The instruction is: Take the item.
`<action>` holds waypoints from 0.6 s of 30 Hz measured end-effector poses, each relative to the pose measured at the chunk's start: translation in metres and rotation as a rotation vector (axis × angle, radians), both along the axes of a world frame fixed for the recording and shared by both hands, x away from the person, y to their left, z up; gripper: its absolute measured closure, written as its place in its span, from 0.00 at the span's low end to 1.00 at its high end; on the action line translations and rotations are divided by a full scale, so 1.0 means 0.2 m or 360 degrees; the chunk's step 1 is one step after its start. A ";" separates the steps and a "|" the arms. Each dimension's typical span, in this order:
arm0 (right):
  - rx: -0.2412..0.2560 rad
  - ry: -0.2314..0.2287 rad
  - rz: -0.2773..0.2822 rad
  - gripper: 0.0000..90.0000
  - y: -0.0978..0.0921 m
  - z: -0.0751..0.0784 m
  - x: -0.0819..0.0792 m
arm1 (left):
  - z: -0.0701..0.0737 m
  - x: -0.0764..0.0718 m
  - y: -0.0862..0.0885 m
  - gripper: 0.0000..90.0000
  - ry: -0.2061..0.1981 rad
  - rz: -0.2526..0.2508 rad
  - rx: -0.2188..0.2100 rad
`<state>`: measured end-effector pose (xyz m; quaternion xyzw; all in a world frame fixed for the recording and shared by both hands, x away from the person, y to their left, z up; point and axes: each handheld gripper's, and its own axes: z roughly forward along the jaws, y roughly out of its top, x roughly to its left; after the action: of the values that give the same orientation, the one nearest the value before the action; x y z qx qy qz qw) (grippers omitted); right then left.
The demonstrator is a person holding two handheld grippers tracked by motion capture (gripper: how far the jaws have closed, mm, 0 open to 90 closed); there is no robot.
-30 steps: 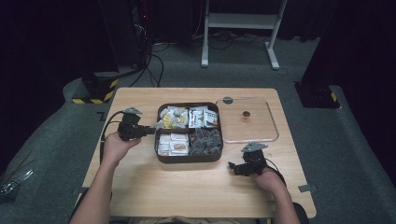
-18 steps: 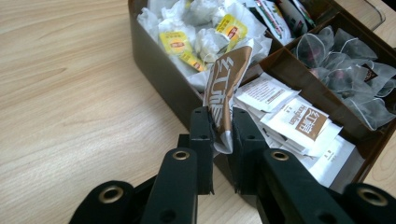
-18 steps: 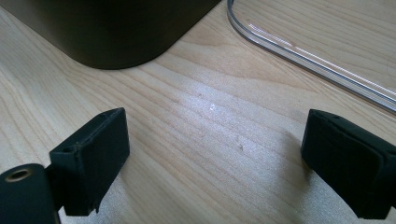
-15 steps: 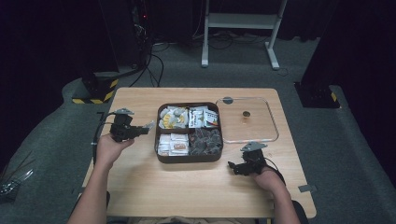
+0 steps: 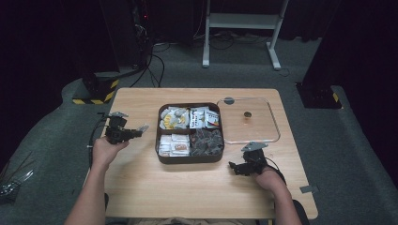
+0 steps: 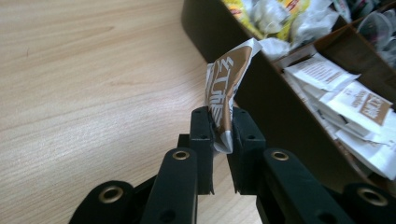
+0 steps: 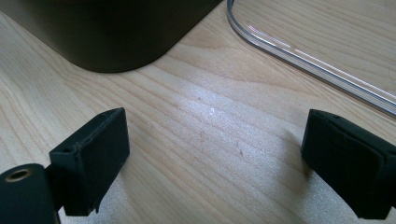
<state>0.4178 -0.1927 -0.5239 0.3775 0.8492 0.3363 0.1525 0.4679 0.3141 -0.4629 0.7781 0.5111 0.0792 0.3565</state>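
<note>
- The brown-and-white sachet (image 6: pixel 225 88) stands pinched between the pressed-together jaws of the left gripper (image 6: pixel 221 126), at the centre of the left gripper view; it is a thin, creased foil packet with brown lettering, its lower corner caught in the jaws and its top leaning toward the box.
- In the high view the left gripper (image 5: pixel 123 131) sits left of centre, over bare wood just beside the left wall of the box, with the sachet (image 5: pixel 142 127) sticking out toward that wall.
- The dark brown compartment box (image 5: pixel 160 154) is rounded at its corners and split into four: the upper left holds crumpled yellow-and-white wrappers (image 5: pixel 173 118), the upper right white packets with red and black print (image 5: pixel 204 118), the lower left flat white sachets with brown labels (image 5: pixel 172 145), the lower right dark glossy wrappers (image 5: pixel 206 141).
- The clear lid (image 5: pixel 270 117), a rounded rectangle with a small dark knob at its middle, lies flat on the table touching the box's right side.
- The right gripper (image 5: pixel 243 168) rests low on the table at lower right of the high view, near the box's lower right corner; its jaws are spread wide, with nothing between them but wood grain.
- The light wooden table (image 5: pixel 187 192) has open room along its near edge and its left side.
</note>
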 end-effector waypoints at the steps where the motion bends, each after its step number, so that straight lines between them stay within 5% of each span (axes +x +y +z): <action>1: 0.0000 0.0000 0.0000 0.09 0.00 0.00 0.00 | -0.01 0.01 0.00 0.90 0.0004 0.0002 0.0001; 18: 0.0008 -0.0009 -0.0001 0.09 0.00 0.00 -0.01 | -0.15 0.10 0.08 0.90 0.0125 0.0080 0.0093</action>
<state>0.4166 -0.1936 -0.5245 0.3771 0.8478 0.3395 0.1541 0.4875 0.3294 -0.4927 0.7777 0.5415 0.0724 0.3111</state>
